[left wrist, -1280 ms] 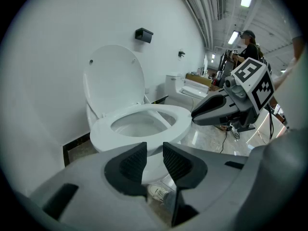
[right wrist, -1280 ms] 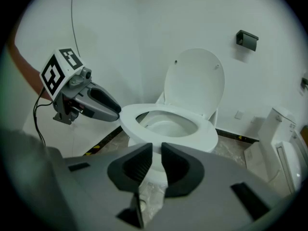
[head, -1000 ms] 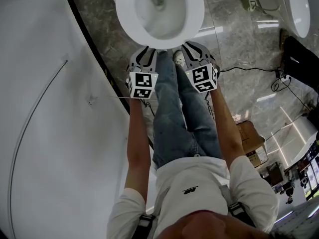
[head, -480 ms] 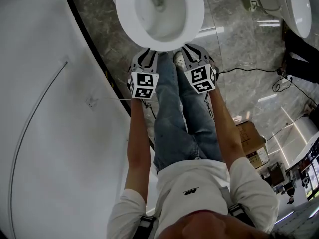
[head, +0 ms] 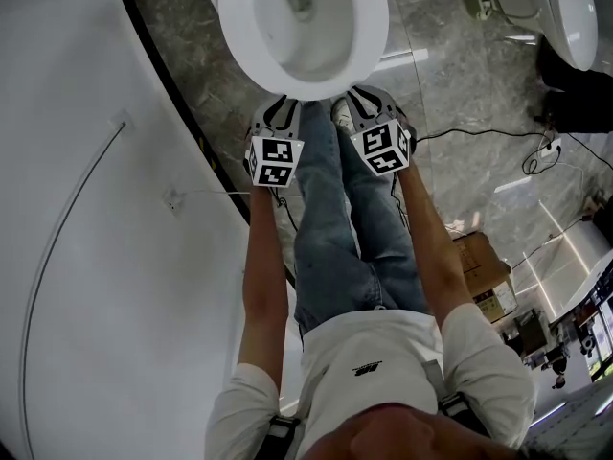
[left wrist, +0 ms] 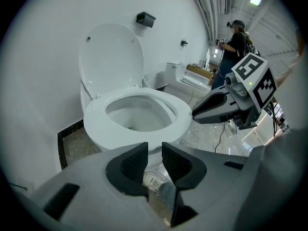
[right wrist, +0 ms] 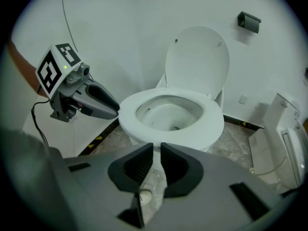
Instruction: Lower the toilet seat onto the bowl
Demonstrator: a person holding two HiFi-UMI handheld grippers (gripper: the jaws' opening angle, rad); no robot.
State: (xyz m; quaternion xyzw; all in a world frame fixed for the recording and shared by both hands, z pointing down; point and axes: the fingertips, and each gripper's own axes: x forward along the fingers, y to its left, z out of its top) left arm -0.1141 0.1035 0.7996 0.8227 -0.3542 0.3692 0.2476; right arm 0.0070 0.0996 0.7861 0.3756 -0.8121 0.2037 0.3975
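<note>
The white toilet seat (head: 370, 29) lies flat on the bowl (left wrist: 98, 129), with its ring (right wrist: 212, 125) resting on the rim. The lid (left wrist: 113, 57) stands upright against the wall, also seen in the right gripper view (right wrist: 197, 57). My left gripper (head: 280, 106) hovers just before the bowl's front edge; its jaws (left wrist: 154, 150) are closing with nothing between them. My right gripper (head: 375, 99) is beside it, level with the seat's front. Its jaws (right wrist: 157, 150) stand a narrow gap apart and hold nothing. Neither gripper touches the seat.
A white wall panel (head: 86, 209) runs along the left of the toilet. A second toilet (head: 575, 8) stands to the right, with cables (head: 479, 132) and a cardboard box (head: 484, 276) on the marble floor. Another person (left wrist: 236, 37) stands far behind.
Both grippers have stayed near the bowl's front edge, drifting only slightly. The seat and lid have not moved.
</note>
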